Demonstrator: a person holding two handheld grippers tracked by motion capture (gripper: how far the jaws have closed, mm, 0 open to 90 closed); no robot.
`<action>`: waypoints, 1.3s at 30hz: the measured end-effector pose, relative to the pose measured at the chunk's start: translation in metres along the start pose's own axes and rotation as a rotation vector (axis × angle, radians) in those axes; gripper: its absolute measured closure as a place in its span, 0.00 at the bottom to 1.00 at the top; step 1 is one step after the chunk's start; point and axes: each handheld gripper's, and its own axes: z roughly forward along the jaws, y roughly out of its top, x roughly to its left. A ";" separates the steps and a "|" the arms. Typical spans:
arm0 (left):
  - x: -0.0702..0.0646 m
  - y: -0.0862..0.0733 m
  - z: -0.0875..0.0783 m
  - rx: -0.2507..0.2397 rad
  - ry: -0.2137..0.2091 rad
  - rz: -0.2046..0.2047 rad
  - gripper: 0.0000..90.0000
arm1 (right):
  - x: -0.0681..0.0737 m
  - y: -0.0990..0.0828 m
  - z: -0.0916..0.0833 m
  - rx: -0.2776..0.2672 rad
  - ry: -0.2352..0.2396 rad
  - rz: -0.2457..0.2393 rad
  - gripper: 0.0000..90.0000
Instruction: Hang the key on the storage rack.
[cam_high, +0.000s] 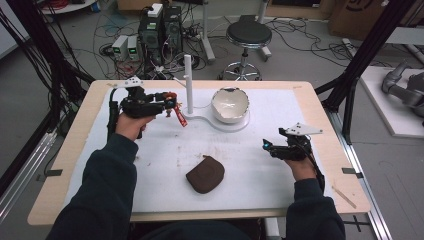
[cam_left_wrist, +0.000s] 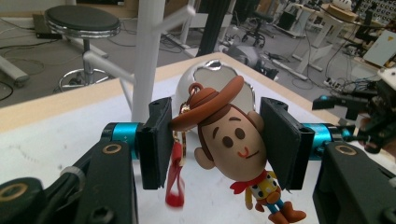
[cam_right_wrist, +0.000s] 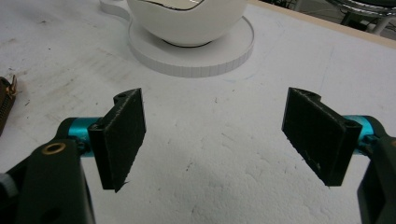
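1. Biggest thing first: the light wooden table (cam_high: 320, 107) with a white foam-like mat (cam_high: 260, 165) over most of it. I can't read any writing or brand on anything from here.
2. Far middle of the mat there's a white stand with a round base and an upright branched post (cam_high: 188, 82). A white egg-shaped bowl with a silver rim (cam_high: 229, 104) sits on that round base, just right of the post.
3. A dark brown flat leather pouch (cam_high: 205, 174) lies near my edge of the mat, about centre, well apart from both grippers.
4. My left gripper (cam_left_wrist: 212, 140) is up at the far left of the mat, jaws clamped on the head of a cowboy figure keychain with a brown hat, yellow shirt and red bandana (cam_left_wrist: 231, 140). In the left gripper view its long axis is tilted, hat up-left, boots down-right. The figure is held off the mat, near the post.
5. A red strap on a gold ring (cam_left_wrist: 175, 179) dangles from the hat end, beside one jaw.
6. My right gripper (cam_right_wrist: 215, 135) hovers low over the right side of the mat, jaws spread wide with nothing between them, pointing toward the bowl.
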 end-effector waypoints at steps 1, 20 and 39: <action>0.000 0.000 0.000 0.000 0.000 0.000 0.51 | 0.000 0.000 0.000 0.000 0.000 0.000 0.24; -0.005 0.062 0.017 -0.049 -0.036 0.075 0.51 | 0.000 -0.001 -0.002 -0.004 0.007 0.007 0.24; -0.001 0.068 0.036 -0.017 -0.015 0.047 0.51 | 0.000 -0.002 -0.003 -0.003 0.012 0.008 0.24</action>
